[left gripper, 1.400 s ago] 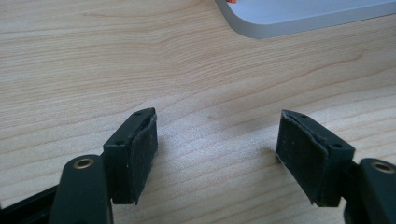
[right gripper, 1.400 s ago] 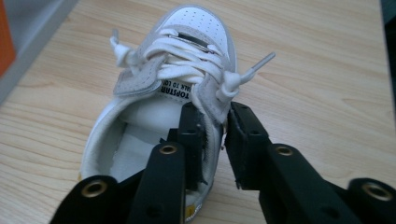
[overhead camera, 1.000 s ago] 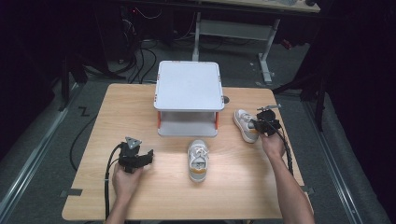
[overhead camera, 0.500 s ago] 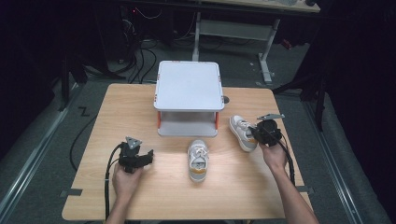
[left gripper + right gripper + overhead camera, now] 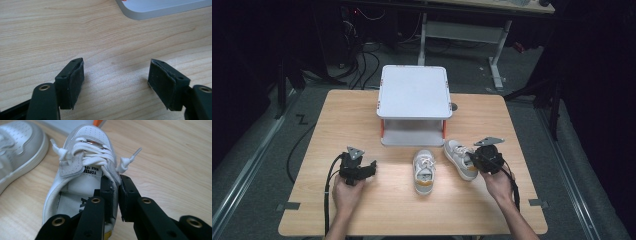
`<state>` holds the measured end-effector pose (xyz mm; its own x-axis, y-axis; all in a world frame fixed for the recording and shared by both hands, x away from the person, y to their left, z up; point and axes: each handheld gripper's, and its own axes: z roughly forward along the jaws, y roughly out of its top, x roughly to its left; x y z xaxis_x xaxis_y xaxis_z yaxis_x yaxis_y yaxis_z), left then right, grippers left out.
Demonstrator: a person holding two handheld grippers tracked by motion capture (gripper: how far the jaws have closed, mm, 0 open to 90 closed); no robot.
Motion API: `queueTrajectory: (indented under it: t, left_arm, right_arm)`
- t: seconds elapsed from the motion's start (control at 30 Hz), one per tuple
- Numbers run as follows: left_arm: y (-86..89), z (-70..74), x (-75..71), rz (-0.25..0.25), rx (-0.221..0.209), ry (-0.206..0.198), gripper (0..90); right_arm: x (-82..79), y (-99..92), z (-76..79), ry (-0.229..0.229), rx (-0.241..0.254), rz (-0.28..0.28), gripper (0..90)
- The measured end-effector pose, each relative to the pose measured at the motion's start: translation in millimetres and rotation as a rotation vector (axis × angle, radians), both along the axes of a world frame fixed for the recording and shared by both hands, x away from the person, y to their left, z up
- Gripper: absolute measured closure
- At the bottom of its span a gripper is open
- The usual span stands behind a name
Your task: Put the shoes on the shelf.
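My right tool (image 5: 115, 195): pinching the small white lace-up sneaker's (image 5: 85, 170) side wall — thin hold, could slip.
My left tool (image 5: 116, 82): wide, empty — idle over the table (image 5: 75, 32).

Support: light wood table (image 5: 362, 120), rectangular, grain visible. On it: white two-tier stand (image 5: 414, 95) w/ orange posts, at rear centre. Directly in front of stand, a white sneaker (image 5: 425, 171), toe toward the stand, sole flat on the tabletop. A second sneaker (image 5: 459, 156) just beside it to the right, angled, toe near stand's front right corner. Front left of the table bare wood.
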<state>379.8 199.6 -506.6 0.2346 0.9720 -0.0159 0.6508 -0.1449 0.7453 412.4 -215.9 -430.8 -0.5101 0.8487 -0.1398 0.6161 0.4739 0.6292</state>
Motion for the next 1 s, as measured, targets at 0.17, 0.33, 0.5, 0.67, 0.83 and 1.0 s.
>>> queueTrajectory:
  t: [0.17, 0.33, 0.5, 0.67, 0.83, 1.0]
  left_arm:
    - [0.0, 0.0, 0.0, 0.000, 0.000, 0.000, 29.4]
    - [0.2, 0.0, 0.0, -0.001, -0.002, 0.000, 29.4]
    - [0.2, 0.0, 0.0, 0.000, -0.002, 0.000, 29.4]
    - [0.2, 0.0, 0.0, -0.001, -0.001, 0.000, 29.4]
    - [-0.1, 0.0, 0.0, 0.000, 0.000, 0.000, 29.4]
    - [-0.5, -0.1, 0.0, 0.000, 0.005, -0.001, 29.4]
  right_arm:
    - [-5.9, 16.4, -7.7, 0.002, -0.038, 0.015, 82.3]
    - [-5.5, 25.7, -11.9, -0.006, -0.066, 0.016, 81.8]
    - [-8.8, 33.4, -11.0, 0.010, -0.070, 0.023, 78.9]
    - [-15.9, 41.2, -8.9, 0.051, -0.058, 0.053, 75.8]
    - [-18.7, 38.9, -9.4, 0.097, 0.018, 0.066, 73.7]
    - [-24.9, 42.1, -11.2, 0.108, 0.052, 0.085, 73.1]
